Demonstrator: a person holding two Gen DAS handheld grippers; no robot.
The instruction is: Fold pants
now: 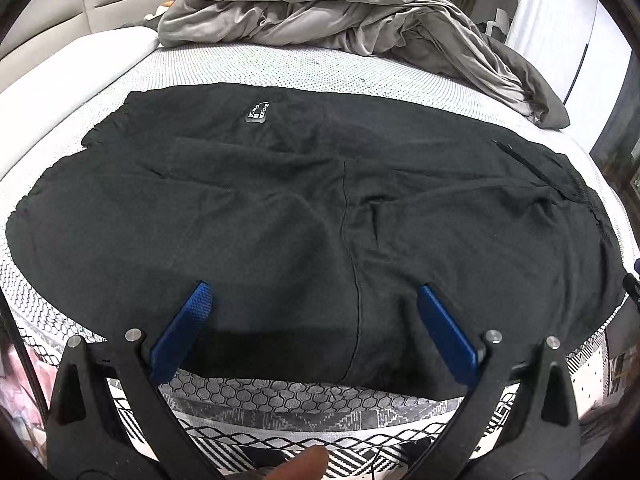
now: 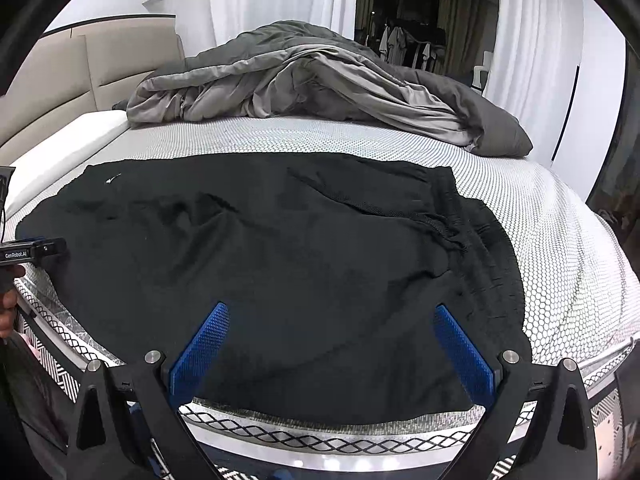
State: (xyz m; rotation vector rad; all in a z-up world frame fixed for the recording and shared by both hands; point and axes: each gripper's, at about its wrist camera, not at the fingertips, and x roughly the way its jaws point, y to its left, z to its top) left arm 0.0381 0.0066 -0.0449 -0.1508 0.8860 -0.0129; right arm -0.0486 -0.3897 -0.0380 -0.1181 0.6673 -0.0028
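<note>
I have the black pants (image 1: 304,208) spread flat on the bed (image 1: 248,64), straight ahead of both claws, with their near edge lying almost under the fingertips. Their long axis runs crosswise to my line of reach: the waistband (image 2: 476,240) with its drawstring sits off to the right, ahead of the right claw (image 2: 331,332), and the legs run away to the left, past the left claw (image 1: 314,308). The middle seam (image 1: 348,240) comes toward me between the left claw's fingers.

Both claws are spread wide and hold nothing; each hangs just over the near edge of the cloth, and I can't tell whether the tips touch it. The right claw is nearer the waist, the left nearer the leg end, so I judge each should take its own side of the near edge. A rumpled grey duvet (image 2: 320,88) lies beyond the pants, well clear of them.
</note>
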